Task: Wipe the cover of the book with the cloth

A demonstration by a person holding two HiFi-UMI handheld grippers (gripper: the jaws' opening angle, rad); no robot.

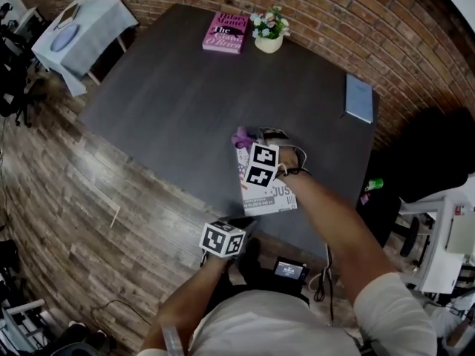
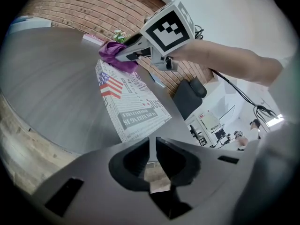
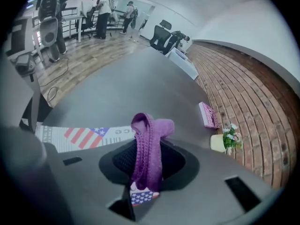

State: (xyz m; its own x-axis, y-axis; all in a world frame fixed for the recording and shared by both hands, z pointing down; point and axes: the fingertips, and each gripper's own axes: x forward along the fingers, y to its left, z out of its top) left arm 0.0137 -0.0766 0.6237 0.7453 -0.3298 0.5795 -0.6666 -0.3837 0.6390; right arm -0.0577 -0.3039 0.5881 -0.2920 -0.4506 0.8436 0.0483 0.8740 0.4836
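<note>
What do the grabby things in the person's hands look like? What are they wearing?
The left gripper and right gripper are dark grey with black jaws; each carries a white cube with black square markers. A thin black cable trails behind the right one. The sleeve is white and short.

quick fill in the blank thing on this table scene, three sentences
1. The right gripper has its jaws shut on a ____ cloth.
2. The near book shows a ____ on its cover.
3. The far book beside the flower pot is ____.

Missing words: purple; flag; pink
</note>
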